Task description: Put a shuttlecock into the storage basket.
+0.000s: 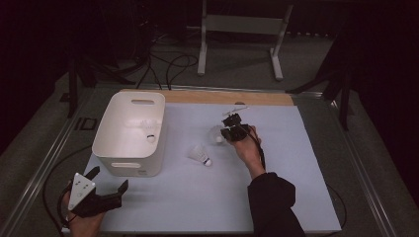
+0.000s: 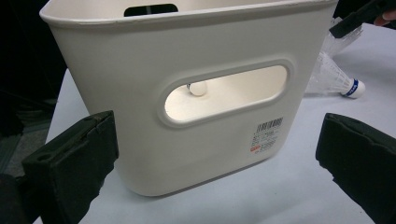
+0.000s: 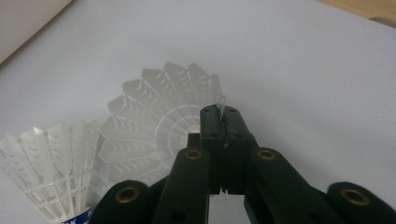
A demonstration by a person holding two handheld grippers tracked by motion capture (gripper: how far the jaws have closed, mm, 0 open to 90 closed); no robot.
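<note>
While the held shuttlecock (image 3: 159, 126) sits to the right of the white bin (image 1: 129, 132) above the middle of the table (image 1: 197, 197), the right gripper (image 3: 223, 122) has its jaws pinched tight on the edge of its white skirt. A second shuttlecock (image 1: 200, 155) lies on the table just nearer, between the bin and that hand. The left gripper (image 1: 106, 180) waits near the bin's near wall with jaws wide apart, and its own view shows a white shuttlecock tip (image 2: 197, 88) inside the bin through the handle hole.

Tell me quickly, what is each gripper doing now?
Left gripper: open, holding nothing.
Right gripper: closed on a shuttlecock's skirt edge.
</note>
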